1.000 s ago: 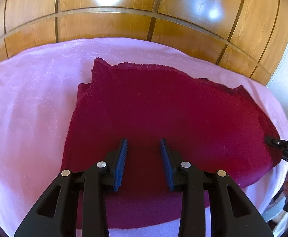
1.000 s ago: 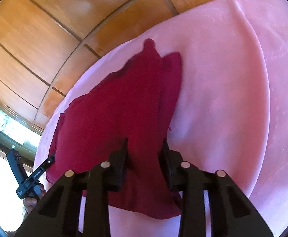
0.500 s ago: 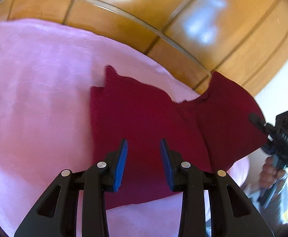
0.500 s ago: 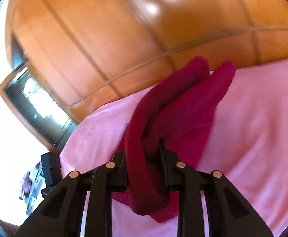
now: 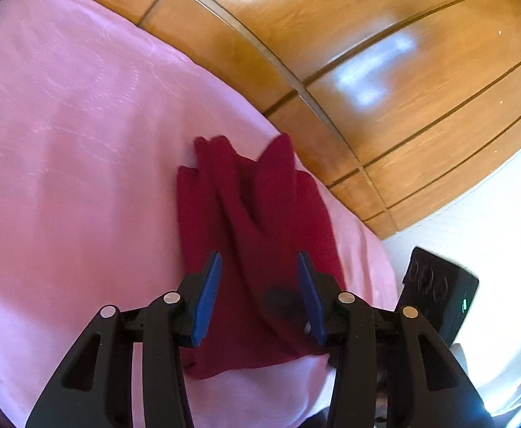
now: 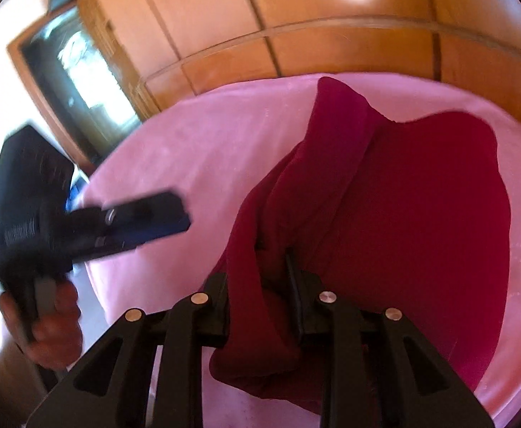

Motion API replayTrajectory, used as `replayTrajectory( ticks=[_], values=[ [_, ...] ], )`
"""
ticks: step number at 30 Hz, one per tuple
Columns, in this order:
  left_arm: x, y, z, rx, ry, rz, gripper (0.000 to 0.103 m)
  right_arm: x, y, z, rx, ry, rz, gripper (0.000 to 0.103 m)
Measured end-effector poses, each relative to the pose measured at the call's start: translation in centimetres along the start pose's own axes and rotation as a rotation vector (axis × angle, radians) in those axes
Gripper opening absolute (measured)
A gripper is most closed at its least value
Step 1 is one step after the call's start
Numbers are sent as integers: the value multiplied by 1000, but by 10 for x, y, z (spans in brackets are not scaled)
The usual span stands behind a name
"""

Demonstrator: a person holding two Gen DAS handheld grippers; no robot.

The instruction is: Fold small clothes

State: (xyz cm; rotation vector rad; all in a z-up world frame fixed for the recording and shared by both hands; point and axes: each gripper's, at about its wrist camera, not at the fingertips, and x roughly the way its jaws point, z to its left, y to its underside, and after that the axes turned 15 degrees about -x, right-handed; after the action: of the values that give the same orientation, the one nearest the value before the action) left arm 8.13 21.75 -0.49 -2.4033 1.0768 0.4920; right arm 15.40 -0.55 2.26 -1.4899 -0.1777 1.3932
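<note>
A dark red garment (image 5: 257,221) lies on the pink cover (image 5: 64,142), partly doubled over. My left gripper (image 5: 260,285) is open and empty, its blue pads either side of the cloth's near part, hovering over it. In the right wrist view my right gripper (image 6: 260,285) is shut on a bunched edge of the red garment (image 6: 421,214), lifting it and carrying it over the rest. The left gripper (image 6: 146,221) shows blurred at the left of that view, held by a hand (image 6: 53,324).
A wooden panelled wardrobe (image 5: 367,53) stands behind the bed. A white wall (image 5: 492,242) is at the right. The right gripper's body (image 5: 439,296) shows at the right edge of the left wrist view. A dark window or mirror (image 6: 71,60) is at the left.
My right gripper has lifted the garment's right edge and swung it over to the left, folding the cloth narrower. My left gripper stayed open and shifted over the cloth.
</note>
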Motion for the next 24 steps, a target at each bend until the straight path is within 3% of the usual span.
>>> replayTrajectory(
  ticks=[2, 5, 9, 15, 17, 18, 22, 24],
  values=[
    [9, -1, -6, -3, 29, 33, 42, -11, 6, 1, -7, -43, -38, 49],
    [23, -4, -13, -10, 33, 53, 60, -31, 16, 4, -5, -82, -74, 62],
    [38, -10, -14, -32, 7, 86, 61, -52, 34, 10, 14, -67, -103, 65],
    [60, -16, -26, -5, -65, 146, 61, -79, 77, -22, 135, 30, -98, 65],
    [66, -14, -32, 28, -123, 143, 41, -87, 87, -28, 163, 62, -89, 66],
    [68, -12, -35, 61, -155, 140, 20, -91, 92, -30, 174, 67, -89, 66],
    [60, -4, -45, 154, -208, 87, 12, -94, 89, -41, 191, 75, -109, 64],
    [47, -3, -45, 165, -208, 56, 11, -89, 85, -42, 186, 58, -105, 56]
  ],
)
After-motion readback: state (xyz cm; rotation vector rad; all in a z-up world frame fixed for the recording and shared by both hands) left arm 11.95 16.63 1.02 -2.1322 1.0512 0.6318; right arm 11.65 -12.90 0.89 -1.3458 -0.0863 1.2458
